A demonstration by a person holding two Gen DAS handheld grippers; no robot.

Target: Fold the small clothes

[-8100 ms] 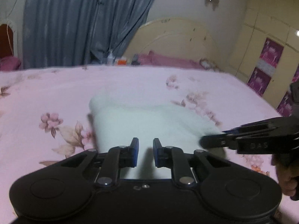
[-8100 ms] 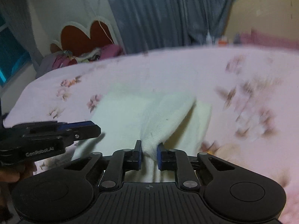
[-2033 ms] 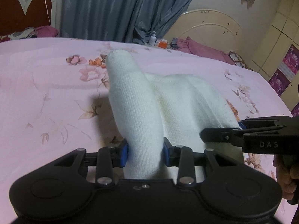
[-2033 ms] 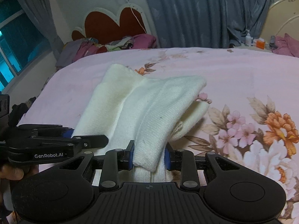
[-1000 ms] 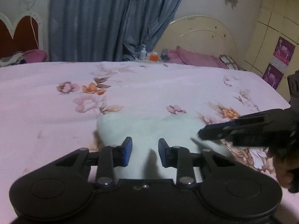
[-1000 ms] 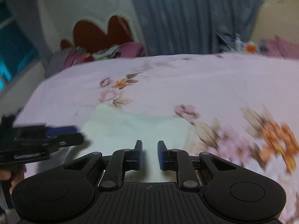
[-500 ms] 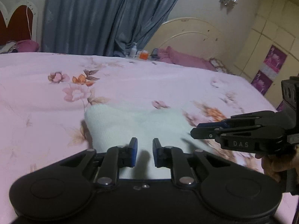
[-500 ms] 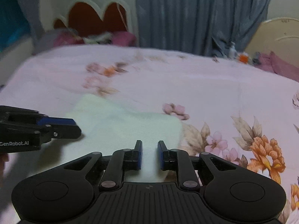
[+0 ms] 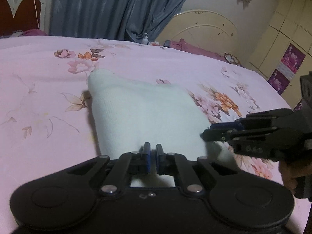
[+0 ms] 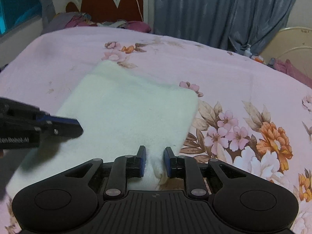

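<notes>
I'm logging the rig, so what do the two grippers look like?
Both are matte black. The left gripper and right gripper have blue-padded fingers, silver pivot bolts and round discs on a wide base. The right base is ribbed. White lettering marks their sides, blurred here. No cables or sleeves show.

The near edge of the white garment [image 9: 144,117] disappears under the left gripper [image 9: 152,160], so whether cloth sits between its nearly closed fingers cannot be told. The right gripper [image 10: 155,162] body likewise covers the hem. A hand [image 9: 292,175] is cut off rightward.
</notes>
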